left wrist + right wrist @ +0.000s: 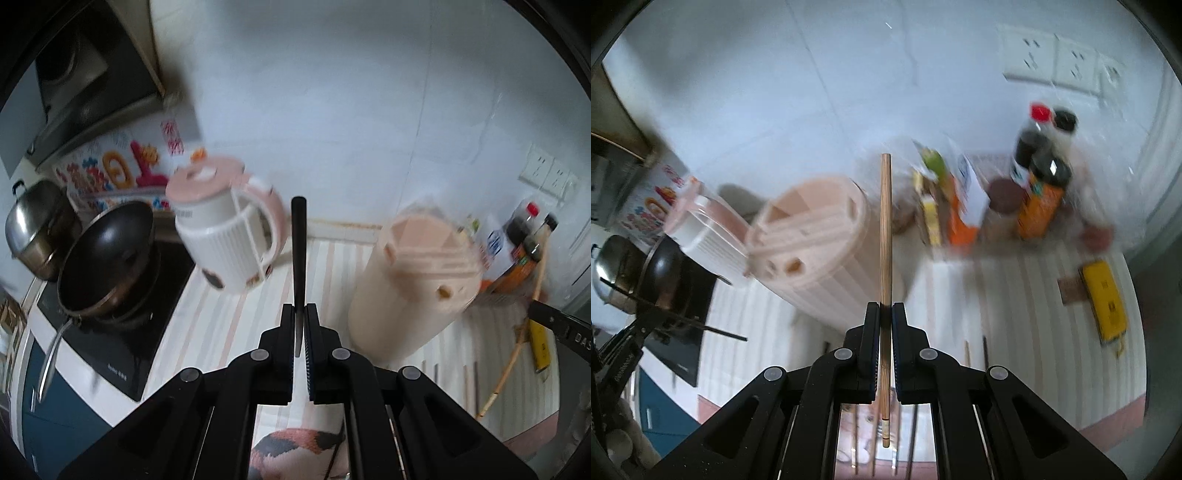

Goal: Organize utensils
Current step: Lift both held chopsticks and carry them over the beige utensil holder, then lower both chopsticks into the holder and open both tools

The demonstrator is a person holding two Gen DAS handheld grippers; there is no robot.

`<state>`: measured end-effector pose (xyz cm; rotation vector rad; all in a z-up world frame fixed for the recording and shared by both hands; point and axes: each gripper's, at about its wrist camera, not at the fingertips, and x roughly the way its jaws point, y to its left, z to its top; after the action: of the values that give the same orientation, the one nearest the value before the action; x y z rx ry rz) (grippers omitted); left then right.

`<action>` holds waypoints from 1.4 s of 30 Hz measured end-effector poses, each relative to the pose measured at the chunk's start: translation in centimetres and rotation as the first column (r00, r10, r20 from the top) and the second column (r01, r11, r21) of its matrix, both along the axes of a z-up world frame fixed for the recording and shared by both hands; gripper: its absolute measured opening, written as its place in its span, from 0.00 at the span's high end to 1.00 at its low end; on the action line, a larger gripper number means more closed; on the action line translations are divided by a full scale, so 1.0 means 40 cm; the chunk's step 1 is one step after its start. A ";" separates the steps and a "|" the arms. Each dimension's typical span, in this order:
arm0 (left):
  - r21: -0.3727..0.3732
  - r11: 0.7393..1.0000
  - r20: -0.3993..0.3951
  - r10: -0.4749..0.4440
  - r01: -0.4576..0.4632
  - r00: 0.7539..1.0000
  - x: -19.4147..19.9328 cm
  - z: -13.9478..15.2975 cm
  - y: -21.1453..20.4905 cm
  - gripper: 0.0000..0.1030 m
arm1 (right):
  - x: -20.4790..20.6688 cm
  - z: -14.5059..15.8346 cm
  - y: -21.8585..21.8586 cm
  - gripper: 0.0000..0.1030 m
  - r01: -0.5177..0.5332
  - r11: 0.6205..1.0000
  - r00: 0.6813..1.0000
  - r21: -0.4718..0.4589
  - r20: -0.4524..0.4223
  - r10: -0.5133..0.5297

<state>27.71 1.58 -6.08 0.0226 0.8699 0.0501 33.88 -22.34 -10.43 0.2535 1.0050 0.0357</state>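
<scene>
We note left gripper point(300, 314) pinching a black chopstick point(298, 236), right gripper point(885, 314) clamped on a wooden chopstick point(885, 229), pink utensil holder point(812, 240) on the striped counter point(1015, 295).

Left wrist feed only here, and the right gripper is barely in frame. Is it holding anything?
Observer: Yes. The right gripper is shut on a wooden chopstick.
Operator: Is it over the holder?
Observer: No. In the right wrist view its tip shows to the right of the holder, not in it.
Operator: Any more to collect?
Observer: Yes. Several chopsticks lie on the counter by that gripper's fingers.
</scene>
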 end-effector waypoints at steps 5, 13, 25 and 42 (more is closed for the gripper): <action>-0.026 0.999 0.072 -0.040 0.042 0.997 0.018 0.126 -0.039 0.98 | 0.051 0.124 0.012 0.94 -0.046 0.998 0.997 0.033 0.068 0.044; -0.120 0.987 0.160 -0.089 0.109 0.983 0.075 0.295 -0.090 0.98 | 0.191 0.304 0.034 0.94 -0.062 0.998 0.973 0.012 0.222 0.057; -0.196 0.970 0.038 -0.137 0.142 0.990 0.237 0.213 -0.162 0.98 | 0.403 0.263 0.047 0.94 -0.024 0.999 0.956 0.038 0.293 0.012; -0.172 0.981 -0.024 -0.097 0.091 0.995 0.271 0.139 -0.157 0.36 | 0.390 0.124 0.028 0.41 -0.113 0.991 0.985 0.067 0.139 0.103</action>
<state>38.55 -4.68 -0.53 -0.0963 0.9022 -0.1140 49.47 -21.23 -5.46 0.2607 0.8823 0.1871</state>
